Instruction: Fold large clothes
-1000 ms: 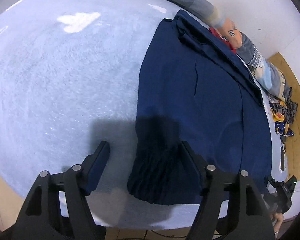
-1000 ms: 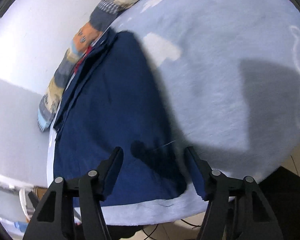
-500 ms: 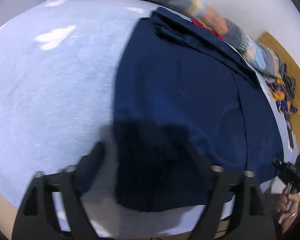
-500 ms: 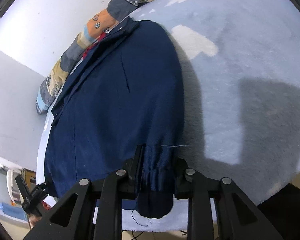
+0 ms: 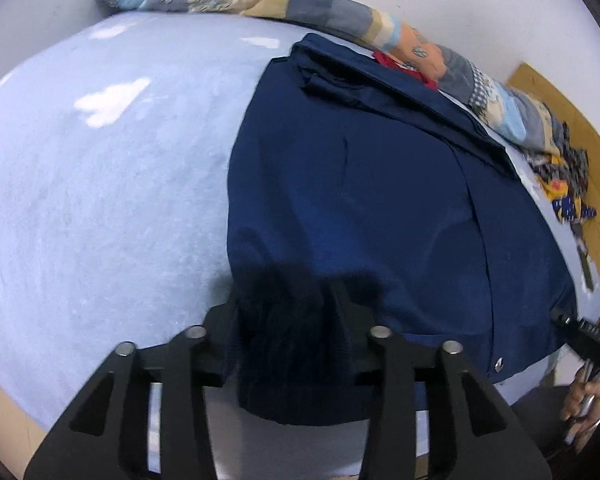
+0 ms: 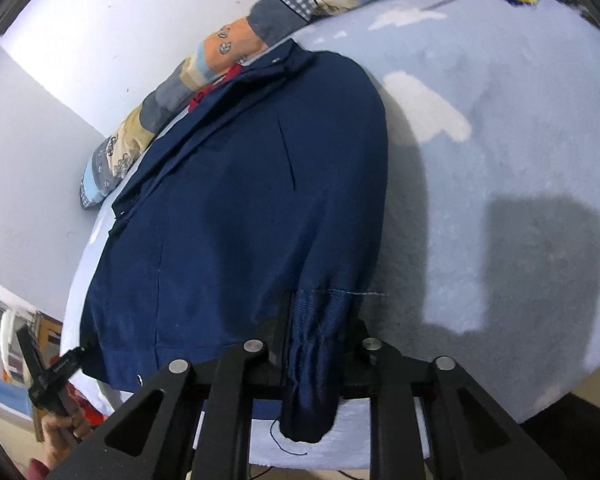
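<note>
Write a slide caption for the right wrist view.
Right gripper clamps the ribbed cuff of a navy jacket spread on a pale blue blanket.

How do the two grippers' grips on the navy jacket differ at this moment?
The left gripper clamps a wide, dark ribbed cuff at one near corner of the navy jacket; the right gripper pinches a narrower, shinier bunched cuff at the other. The left's jaws stand wider apart than the right's. Both are shut on fabric at the bed's near edge.

Navy jacket [image 5: 372,208] flat on blanket [image 5: 108,200]
</note>
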Action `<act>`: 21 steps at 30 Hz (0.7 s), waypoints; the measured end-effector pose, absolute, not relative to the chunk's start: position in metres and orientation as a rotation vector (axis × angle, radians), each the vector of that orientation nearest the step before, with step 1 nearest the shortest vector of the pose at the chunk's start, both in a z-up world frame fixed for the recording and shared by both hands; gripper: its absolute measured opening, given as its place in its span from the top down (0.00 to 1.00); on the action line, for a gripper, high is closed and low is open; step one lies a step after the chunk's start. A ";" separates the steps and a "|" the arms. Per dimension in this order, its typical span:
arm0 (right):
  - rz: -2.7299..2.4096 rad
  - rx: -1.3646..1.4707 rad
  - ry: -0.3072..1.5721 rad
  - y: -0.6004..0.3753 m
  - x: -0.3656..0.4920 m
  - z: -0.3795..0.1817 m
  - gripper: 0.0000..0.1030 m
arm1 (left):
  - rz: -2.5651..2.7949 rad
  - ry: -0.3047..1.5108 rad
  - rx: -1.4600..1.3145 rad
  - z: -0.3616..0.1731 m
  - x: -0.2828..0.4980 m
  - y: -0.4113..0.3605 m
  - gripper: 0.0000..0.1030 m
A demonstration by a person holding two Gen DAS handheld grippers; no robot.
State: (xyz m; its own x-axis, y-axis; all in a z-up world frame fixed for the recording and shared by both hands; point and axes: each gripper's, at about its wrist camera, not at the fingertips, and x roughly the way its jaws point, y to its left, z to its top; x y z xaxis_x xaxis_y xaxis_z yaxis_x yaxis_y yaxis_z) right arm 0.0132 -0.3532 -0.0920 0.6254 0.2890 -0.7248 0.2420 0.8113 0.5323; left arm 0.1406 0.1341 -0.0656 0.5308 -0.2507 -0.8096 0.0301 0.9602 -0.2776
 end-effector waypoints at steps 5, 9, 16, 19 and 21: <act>0.027 0.720 0.907 -0.357 0.012 -0.098 0.77 | -0.141 1.007 -0.199 -0.071 0.141 0.116 0.16; 0.007 0.709 0.903 -0.351 0.013 -0.095 0.83 | -0.122 0.955 -0.144 -0.064 0.144 0.095 0.50; 0.010 0.692 0.865 -0.324 0.028 -0.072 0.85 | -0.059 0.979 -0.277 -0.039 0.152 0.092 0.79; 0.026 0.663 0.863 -0.316 0.032 -0.063 0.85 | -0.014 1.020 -0.270 -0.038 0.158 0.090 0.79; 0.034 0.683 0.878 -0.318 0.034 -0.062 0.85 | 0.001 1.052 -0.266 -0.042 0.164 0.088 0.79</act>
State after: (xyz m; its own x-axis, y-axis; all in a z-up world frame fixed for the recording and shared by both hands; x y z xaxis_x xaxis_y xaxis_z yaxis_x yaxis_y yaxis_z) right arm 0.0341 -0.3175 -0.0616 0.6525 0.2975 -0.6970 0.2427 0.7892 0.5641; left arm 0.1642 0.0880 -0.0417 0.4988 -0.1261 -0.8575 -0.1273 0.9680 -0.2164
